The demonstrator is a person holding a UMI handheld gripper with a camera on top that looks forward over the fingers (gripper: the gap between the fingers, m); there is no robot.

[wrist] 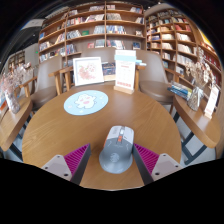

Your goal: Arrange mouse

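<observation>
A grey computer mouse (116, 150) with an orange scroll wheel sits between my fingers, over the near part of a round wooden table (60, 135). My gripper (113, 158) is shut on the mouse, its sides meeting the dark inner edges of both fingers. The magenta pads (76, 157) flank it left and right. I cannot see whether the mouse's underside rests on the table or hangs just above it.
Beyond the mouse lies a round pale-blue mat (86, 102). Further back stand a framed picture (88, 69) and an upright sign holder (124, 72). Chairs (155, 78) ring the table, bookshelves (95, 25) fill the back wall, and side desks (198, 112) carry small items.
</observation>
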